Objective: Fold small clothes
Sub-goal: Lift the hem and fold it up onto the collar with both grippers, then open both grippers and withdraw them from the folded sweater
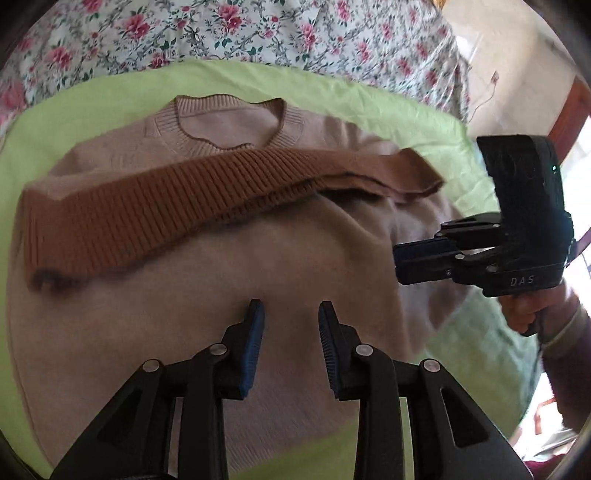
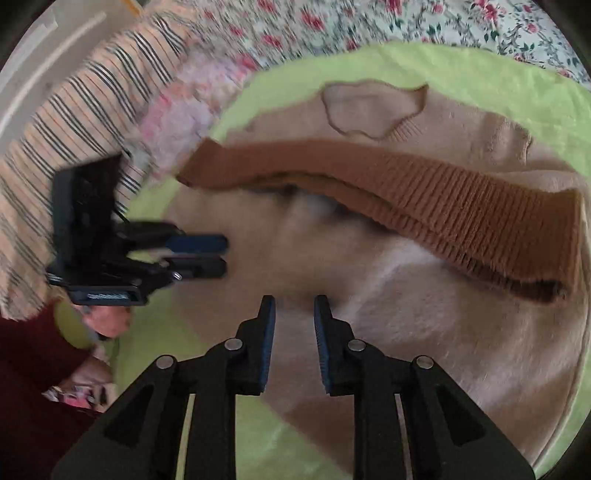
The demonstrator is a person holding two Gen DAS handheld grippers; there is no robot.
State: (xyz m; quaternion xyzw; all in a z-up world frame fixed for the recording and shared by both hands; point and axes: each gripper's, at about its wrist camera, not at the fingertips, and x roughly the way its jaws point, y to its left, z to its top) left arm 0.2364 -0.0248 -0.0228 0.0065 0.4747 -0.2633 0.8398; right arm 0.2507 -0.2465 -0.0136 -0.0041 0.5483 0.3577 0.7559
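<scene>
A small beige knit sweater (image 1: 207,280) lies on a lime-green cloth (image 1: 332,92), folded up so its darker brown ribbed hem band (image 1: 155,206) lies across the chest just below the neckline (image 1: 229,125). My left gripper (image 1: 291,314) hovers open and empty over the folded body. My right gripper (image 1: 400,264) is at the sweater's right edge, seen side-on. In the right wrist view my right gripper (image 2: 294,308) is open and empty over the sweater (image 2: 424,332), with the hem band (image 2: 424,199) beyond it. The left gripper (image 2: 218,254) shows at the sweater's left edge.
A floral sheet (image 1: 258,33) covers the bed beyond the green cloth (image 2: 480,70). A striped garment (image 2: 74,122) and a fluffy pink-white one (image 2: 184,110) lie to the left. A wooden post (image 1: 570,114) stands at the right.
</scene>
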